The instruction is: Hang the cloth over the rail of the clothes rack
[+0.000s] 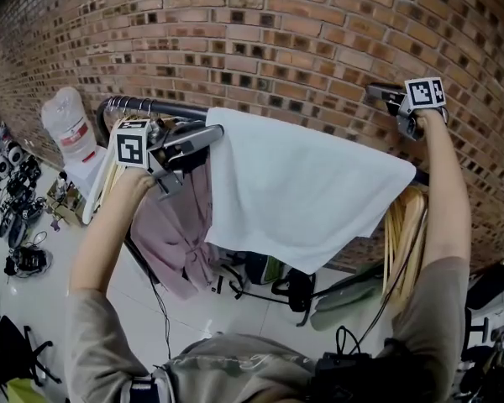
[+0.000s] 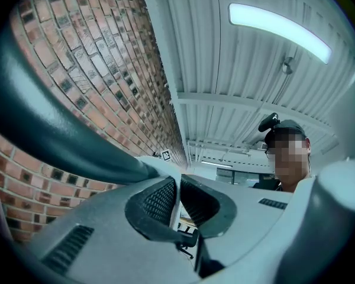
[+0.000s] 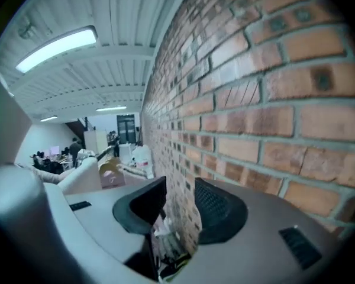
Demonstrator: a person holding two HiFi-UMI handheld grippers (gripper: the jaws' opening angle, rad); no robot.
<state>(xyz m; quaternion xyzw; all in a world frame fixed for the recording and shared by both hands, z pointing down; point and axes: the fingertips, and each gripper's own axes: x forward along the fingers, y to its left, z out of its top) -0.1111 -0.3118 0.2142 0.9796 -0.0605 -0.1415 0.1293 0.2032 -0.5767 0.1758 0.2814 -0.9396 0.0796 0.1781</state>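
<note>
A white cloth [image 1: 302, 191] lies draped over the dark rail [image 1: 143, 105] of the clothes rack, its front half hanging down toward me. My left gripper [image 1: 214, 133] is at the cloth's top left corner, level with the rail. In the left gripper view its jaws [image 2: 177, 200] are shut on a thin white edge of the cloth [image 2: 175, 185], with the rail [image 2: 47, 117] running past on the left. My right gripper [image 1: 374, 92] is held up above the cloth's right end, close to the brick wall. Its jaws [image 3: 180, 203] stand open with nothing between them.
A pink garment [image 1: 172, 233] hangs from the rail left of the cloth. Wooden hangers [image 1: 403, 225] hang at the right end. The brick wall [image 1: 302, 40] runs just behind the rack. A white bag [image 1: 67, 124] and assorted gear [image 1: 17, 200] sit on the floor at left.
</note>
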